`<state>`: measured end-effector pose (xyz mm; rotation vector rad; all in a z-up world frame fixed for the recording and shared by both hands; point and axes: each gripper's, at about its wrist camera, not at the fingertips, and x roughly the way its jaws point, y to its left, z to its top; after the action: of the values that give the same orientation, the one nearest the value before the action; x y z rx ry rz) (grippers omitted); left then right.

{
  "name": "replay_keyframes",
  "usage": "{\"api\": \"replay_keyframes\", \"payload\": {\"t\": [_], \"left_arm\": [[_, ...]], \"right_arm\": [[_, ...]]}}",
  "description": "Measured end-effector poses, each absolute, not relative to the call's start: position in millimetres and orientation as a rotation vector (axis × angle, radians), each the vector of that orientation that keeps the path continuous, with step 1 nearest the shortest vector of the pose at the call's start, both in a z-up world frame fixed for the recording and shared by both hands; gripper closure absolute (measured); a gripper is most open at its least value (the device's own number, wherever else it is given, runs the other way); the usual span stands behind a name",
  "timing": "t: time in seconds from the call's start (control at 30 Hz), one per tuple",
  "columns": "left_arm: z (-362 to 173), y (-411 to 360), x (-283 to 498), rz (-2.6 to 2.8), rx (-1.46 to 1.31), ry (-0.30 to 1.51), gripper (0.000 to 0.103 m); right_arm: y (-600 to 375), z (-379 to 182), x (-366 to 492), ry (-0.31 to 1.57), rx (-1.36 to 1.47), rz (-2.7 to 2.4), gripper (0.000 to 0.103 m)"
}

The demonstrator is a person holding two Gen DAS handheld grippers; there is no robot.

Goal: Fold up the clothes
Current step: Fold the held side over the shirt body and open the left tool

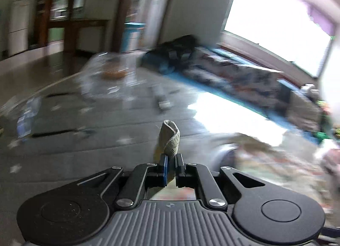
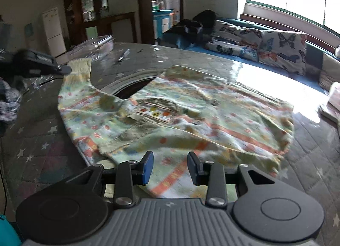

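A pale green child's top point(image 2: 180, 118) with orange bands and small prints lies spread on the table. My right gripper point(image 2: 170, 166) hovers open just above its near hem, nothing between the blue pads. My left gripper point(image 1: 171, 161) is shut on the ribbed beige cuff point(image 1: 171, 139) of one sleeve. In the right wrist view that left gripper point(image 2: 63, 68) sits at the far left, holding the cuff point(image 2: 79, 64) lifted and stretched out away from the body of the top. The left wrist view is motion-blurred; the garment point(image 1: 265, 161) shows only as a smear at right.
The table wears a grey quilted star-print cover point(image 2: 42, 139) under clear plastic. A clear plastic container point(image 2: 95, 46) and a pen-like object point(image 2: 123, 55) lie at the far side. A butterfly-print sofa point(image 2: 265, 44) runs beneath the window on the right. A person's patterned sleeve point(image 2: 8, 101) is at left.
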<state>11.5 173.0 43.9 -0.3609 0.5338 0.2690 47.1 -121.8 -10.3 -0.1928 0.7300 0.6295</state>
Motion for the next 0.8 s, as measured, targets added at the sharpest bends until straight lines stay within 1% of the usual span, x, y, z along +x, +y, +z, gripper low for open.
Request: {"api": "replay_keyframes", "payload": {"t": [0.1, 0.27, 0.47, 0.63, 0.73, 0.8], "left_arm": [[61, 135, 17, 0.115, -0.353, 0.515, 0.096], [67, 72, 29, -0.130, -0.320, 0.543, 0.096], [48, 10, 39, -0.335, -0.271, 0.626, 0.096], [20, -27, 41, -0.421, -0.194, 0.727, 0.096], [7, -32, 38, -0.446, -0.170, 0.774, 0.093], [5, -33, 34, -0.462, -0.157, 0.787, 0.085]], "right_arm": [[-139, -9, 49, 0.735, -0.152, 0.592, 0.068], [-167, -5, 51, 0.734, -0.089, 0.529, 0.068], [-199, 0, 55, 0.727, -0.013, 0.448, 0.068], [-202, -2, 60, 0.744, 0.028, 0.446, 0.068], [-203, -4, 63, 0.754, 0.051, 0.449, 0.068], [-204, -5, 65, 0.762, 0.066, 0.451, 0.068]]}}
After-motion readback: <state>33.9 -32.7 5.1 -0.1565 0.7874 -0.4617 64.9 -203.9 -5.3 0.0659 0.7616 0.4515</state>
